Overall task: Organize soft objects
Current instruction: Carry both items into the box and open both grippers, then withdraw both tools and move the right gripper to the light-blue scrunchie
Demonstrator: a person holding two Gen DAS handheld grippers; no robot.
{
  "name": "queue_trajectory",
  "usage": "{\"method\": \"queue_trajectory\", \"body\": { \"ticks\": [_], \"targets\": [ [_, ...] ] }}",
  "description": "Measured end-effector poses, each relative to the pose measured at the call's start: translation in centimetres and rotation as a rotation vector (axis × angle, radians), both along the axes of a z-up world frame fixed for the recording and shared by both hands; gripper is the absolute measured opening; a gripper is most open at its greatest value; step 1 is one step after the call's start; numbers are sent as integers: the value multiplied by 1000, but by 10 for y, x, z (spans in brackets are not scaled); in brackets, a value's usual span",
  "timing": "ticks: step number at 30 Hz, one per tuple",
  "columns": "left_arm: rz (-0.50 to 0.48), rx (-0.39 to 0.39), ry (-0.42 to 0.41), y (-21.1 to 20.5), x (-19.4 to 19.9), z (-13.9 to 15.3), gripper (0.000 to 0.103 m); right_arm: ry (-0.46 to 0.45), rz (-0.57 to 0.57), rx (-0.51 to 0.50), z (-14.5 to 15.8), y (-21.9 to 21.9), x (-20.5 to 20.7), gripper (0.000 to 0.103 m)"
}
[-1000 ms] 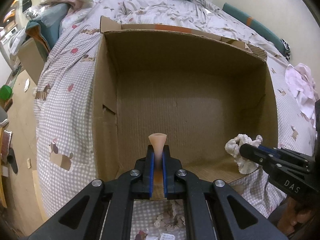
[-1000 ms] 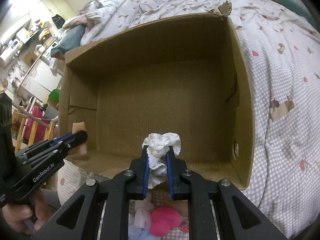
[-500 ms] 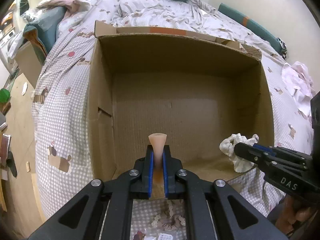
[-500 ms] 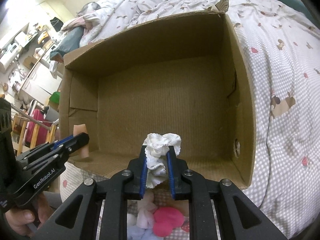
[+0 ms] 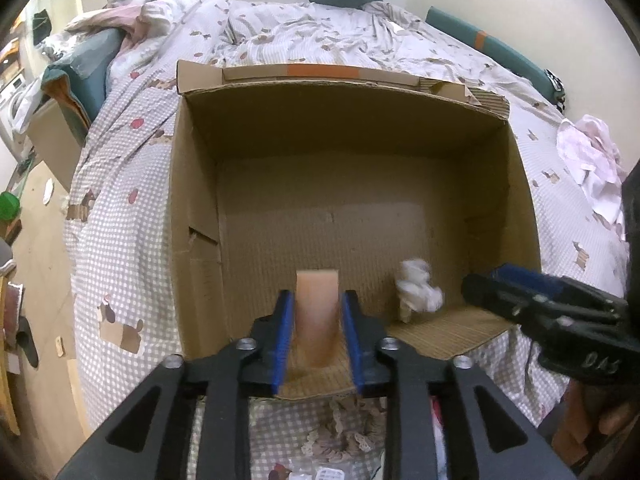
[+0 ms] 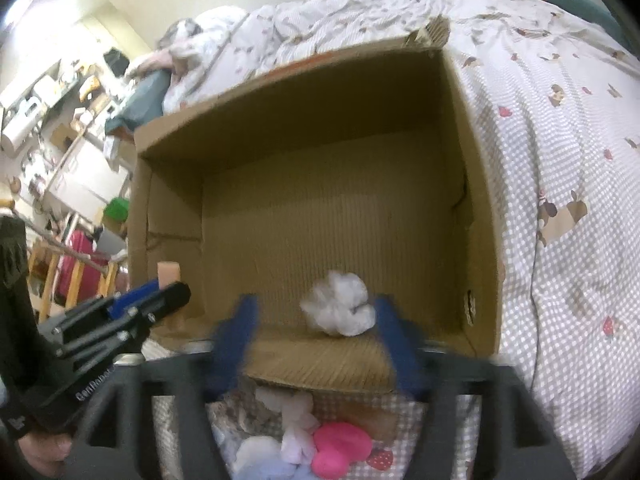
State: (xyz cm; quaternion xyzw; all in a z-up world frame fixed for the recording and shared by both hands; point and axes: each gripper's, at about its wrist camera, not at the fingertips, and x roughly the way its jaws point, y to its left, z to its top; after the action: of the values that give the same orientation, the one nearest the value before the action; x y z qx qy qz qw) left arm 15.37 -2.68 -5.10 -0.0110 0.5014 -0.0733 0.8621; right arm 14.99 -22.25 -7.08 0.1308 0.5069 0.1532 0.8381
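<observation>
Both grippers' fingers have just been opening — left gripper (image 5: 316, 334) frees the squashy peach sponge (image 5: 317, 316), right gripper (image 6: 316, 344) the featherlight white fluff (image 6: 338, 307) — take either by its middle.

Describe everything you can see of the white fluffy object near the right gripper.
The white fluffy object is a small crumpled lump, like soft fabric or stuffing, blurred in both views. It sits between the right gripper's blue pads, which have just been opening and no longer press it. It is over the near edge of the cardboard box, apparently dropping in; whether it touches the box cannot be told.
</observation>
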Motion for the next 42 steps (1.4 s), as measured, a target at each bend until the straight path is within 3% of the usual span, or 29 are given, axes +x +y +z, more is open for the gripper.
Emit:
{"method": "queue_trajectory", "body": {
  "ticks": [1, 2, 3, 5, 17, 24, 42],
  "targets": [
    [8, 1, -5, 1, 0, 1, 46, -10, -7, 3, 3, -2, 1, 75],
    [20, 6, -14, 2, 0, 2, 67, -16, -10, 2, 4, -3, 1, 75],
    [35, 12, -29, 3, -1, 4, 78, -21, -15, 5, 6, -5, 1, 75],
    [42, 4, -62, 5, -3, 9, 78, -23, -26, 13, 7, -7, 1, 75],
    [66, 14, -78, 13, -16, 21, 78, -41, -34, 17, 17, -12, -3, 75],
    [86, -9, -69, 25, -40, 37, 78, -10, -36, 23, 17, -18, -21, 75],
    [141, -19, -25, 44, -95, 31, 78, -13, -27, -40, 20, -17, -75, 75]
  ]
}}
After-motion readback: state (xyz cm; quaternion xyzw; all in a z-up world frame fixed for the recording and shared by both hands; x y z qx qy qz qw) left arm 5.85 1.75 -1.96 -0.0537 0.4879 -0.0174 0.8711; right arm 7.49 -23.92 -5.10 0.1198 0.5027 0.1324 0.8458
